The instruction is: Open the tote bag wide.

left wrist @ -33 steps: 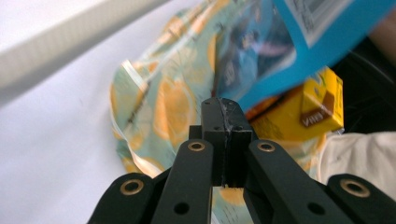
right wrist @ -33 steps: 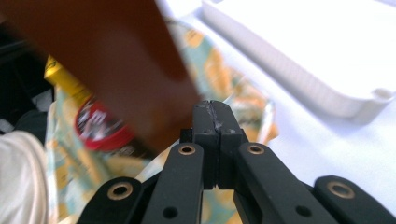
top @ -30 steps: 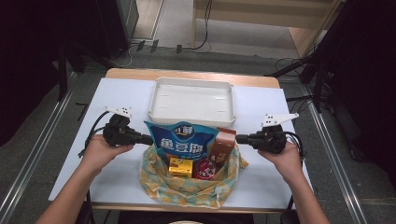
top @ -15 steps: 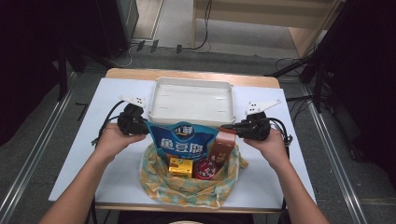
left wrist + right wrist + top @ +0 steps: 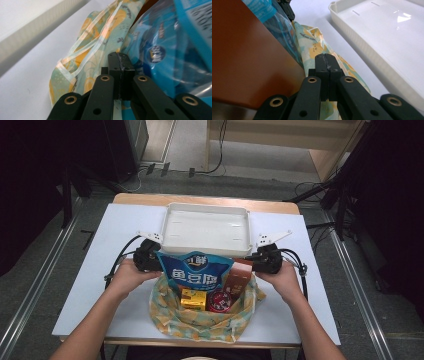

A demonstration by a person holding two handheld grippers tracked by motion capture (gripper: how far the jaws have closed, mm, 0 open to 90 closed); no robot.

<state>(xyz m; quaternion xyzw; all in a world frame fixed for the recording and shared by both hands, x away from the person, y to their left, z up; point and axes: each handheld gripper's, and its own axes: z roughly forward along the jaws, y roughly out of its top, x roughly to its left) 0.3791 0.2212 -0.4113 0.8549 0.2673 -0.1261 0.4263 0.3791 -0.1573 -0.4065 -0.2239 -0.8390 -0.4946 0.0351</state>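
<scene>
— Pinching the patterned cloth bag [image 5: 200, 317] at both sides: my left gripper [image 5: 117, 58] and right gripper [image 5: 325, 60] each have their jaws pressed together on its fabric. It sits at the near edge of the tabletop [image 5: 100, 250], just in front of the white tray [image 5: 172, 227].

— How far along?

— Barely begun, I judge; the blue snack packet [image 5: 195, 272], brown box [image 5: 239, 279] and the rest are all in the bag, the tray bare.

— What differs between views?

— From above I see the whole layout; my gripper views show the cloth at my jaws
</scene>
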